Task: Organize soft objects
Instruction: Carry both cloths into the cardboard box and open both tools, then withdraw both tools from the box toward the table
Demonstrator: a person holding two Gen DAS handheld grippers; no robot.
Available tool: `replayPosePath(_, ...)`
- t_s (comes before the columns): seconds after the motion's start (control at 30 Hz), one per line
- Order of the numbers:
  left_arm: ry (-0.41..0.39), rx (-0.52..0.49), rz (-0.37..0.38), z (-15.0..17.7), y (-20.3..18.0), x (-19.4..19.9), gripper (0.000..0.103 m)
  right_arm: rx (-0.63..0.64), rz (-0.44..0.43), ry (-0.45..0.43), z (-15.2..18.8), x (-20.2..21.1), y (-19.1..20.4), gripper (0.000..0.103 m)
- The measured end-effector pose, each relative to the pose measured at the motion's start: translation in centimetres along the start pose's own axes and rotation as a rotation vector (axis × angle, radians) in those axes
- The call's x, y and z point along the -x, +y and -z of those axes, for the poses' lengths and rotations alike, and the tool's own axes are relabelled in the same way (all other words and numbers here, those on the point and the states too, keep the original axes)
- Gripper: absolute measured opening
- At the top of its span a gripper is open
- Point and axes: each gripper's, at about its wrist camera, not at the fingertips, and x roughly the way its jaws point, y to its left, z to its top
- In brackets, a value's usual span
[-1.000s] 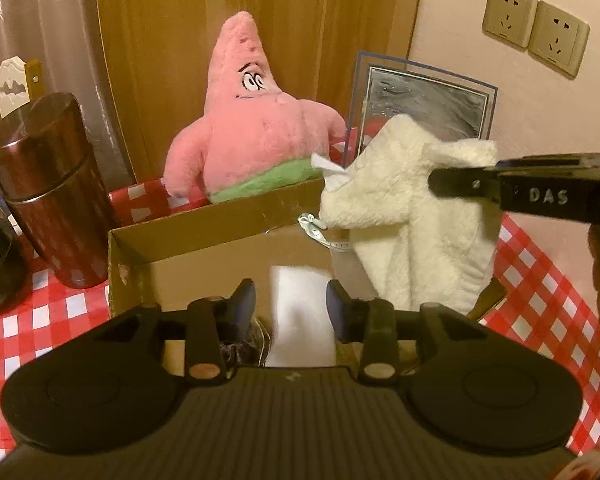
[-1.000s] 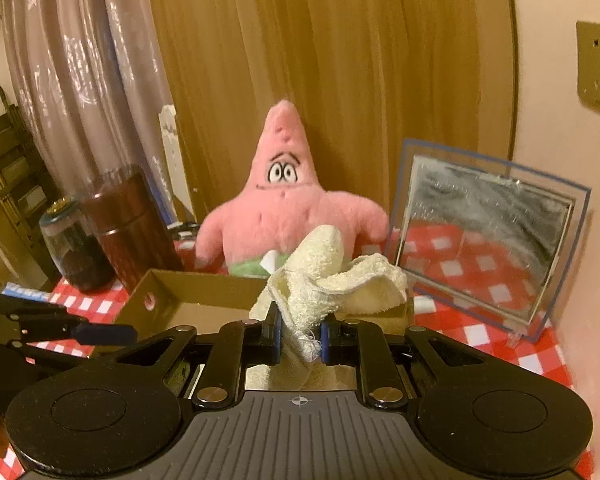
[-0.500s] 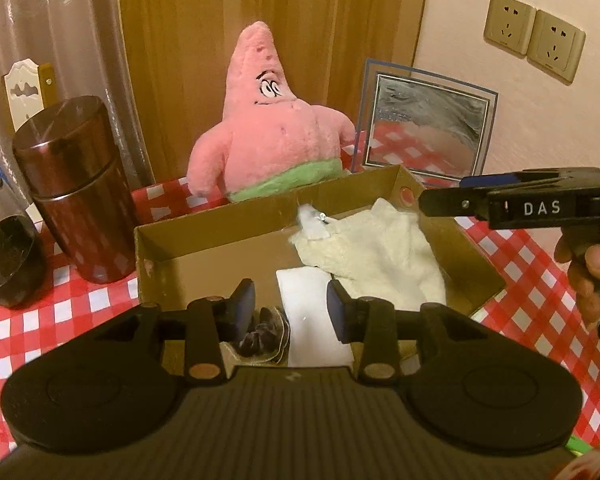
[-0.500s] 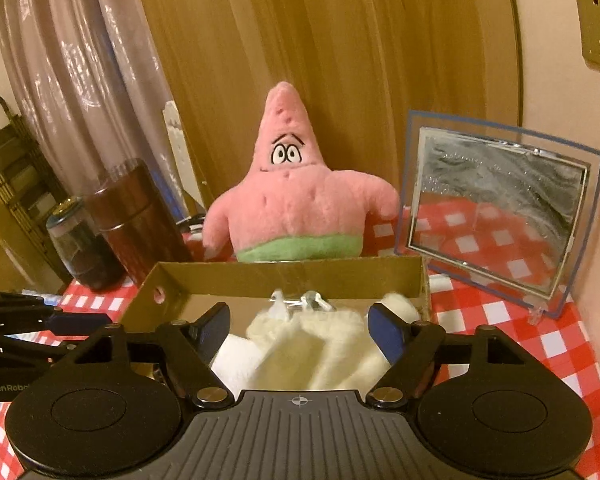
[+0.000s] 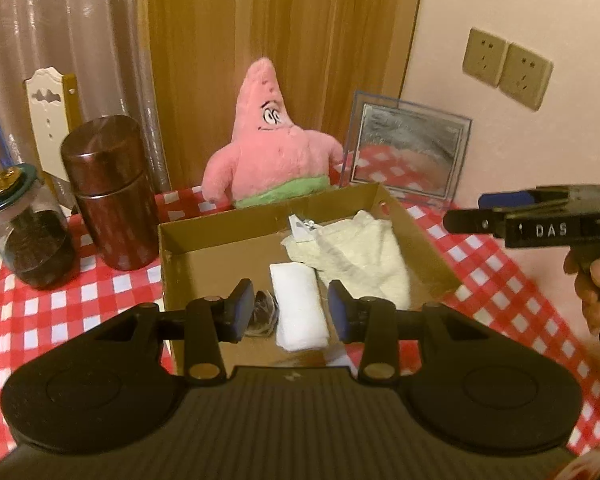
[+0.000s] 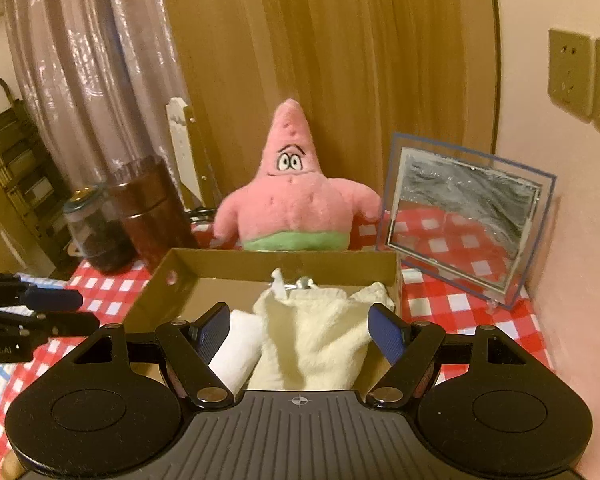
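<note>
An open cardboard box (image 5: 204, 256) on the checked table holds a cream towel (image 5: 356, 256), a white rolled cloth (image 5: 298, 308) and a small dark bundle (image 5: 262, 312). Above the box's near edge my left gripper (image 5: 291, 312) stands open, holding nothing. Past the box's right side hovers my right gripper (image 5: 472, 212). In the right wrist view that right gripper (image 6: 300, 332) is wide open over the cream towel (image 6: 312, 332), which lies loose in the box (image 6: 284, 260). A pink star plush (image 6: 296, 200) sits upright behind the box.
Left of the box stand a brown canister (image 5: 112, 196) and a glass jar (image 5: 28, 236). A framed mirror (image 5: 408, 152) leans against the wall at back right. A person's hand (image 5: 592, 292) holds the right gripper. A curtain and a wooden panel close off the back.
The right gripper opened and let go of the cream towel, which dropped into the box. Both grippers have drawn back and up from the box.
</note>
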Motion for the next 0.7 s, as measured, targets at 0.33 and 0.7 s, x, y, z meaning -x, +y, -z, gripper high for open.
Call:
replayPosePath(0.33, -0.073, 0.041, -0.003, 3.7, -4.1, 10.0, 0.049, 0.028, -0.007, -0.032, 2.9, 10.0, 4.4, 0.076)
replayPosePath(0.7, -0.13, 0.097, -0.054, 10.0, -7.0, 19.2, 0.072, 0.067, -0.02, -0.096, 8.5, 20.4, 8.8, 0.076)
